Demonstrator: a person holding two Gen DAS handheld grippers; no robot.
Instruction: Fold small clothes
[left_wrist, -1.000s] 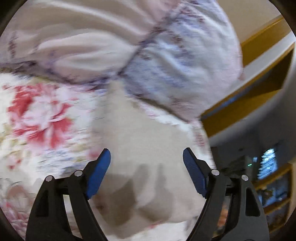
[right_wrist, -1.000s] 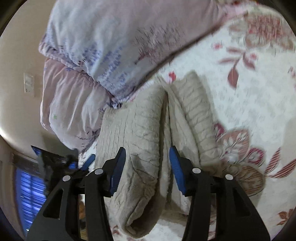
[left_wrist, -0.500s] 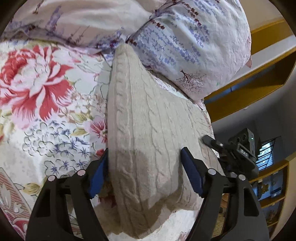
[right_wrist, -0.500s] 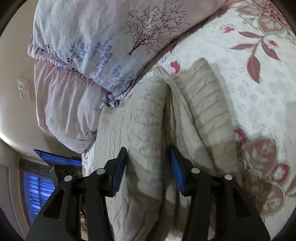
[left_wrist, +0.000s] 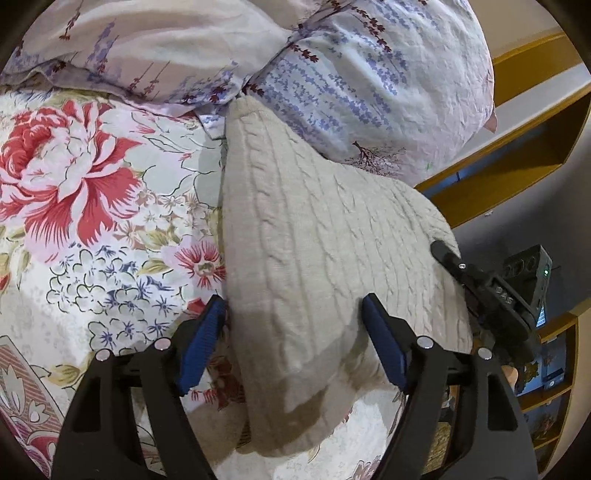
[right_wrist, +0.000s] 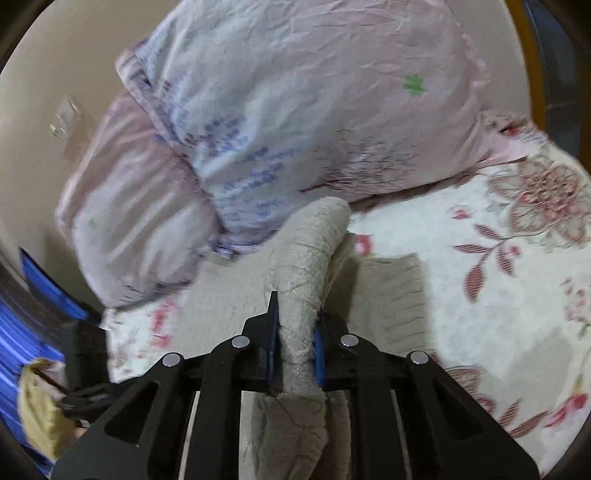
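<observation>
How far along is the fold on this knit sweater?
Partly done: the beige sweater is already doubled into a thick bundle on the floral bedspread. In hand: the right gripper pinches a ridge; the left gripper straddles it, open. Left: finishing and flattening.

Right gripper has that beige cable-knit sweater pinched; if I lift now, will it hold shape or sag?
Likely sags: the sweater already bunches into a soft ridge in the right gripper. The thick knit looks grippy, so slipping seems unlikely. The left gripper straddles it open, so that end would probably droop.
</observation>
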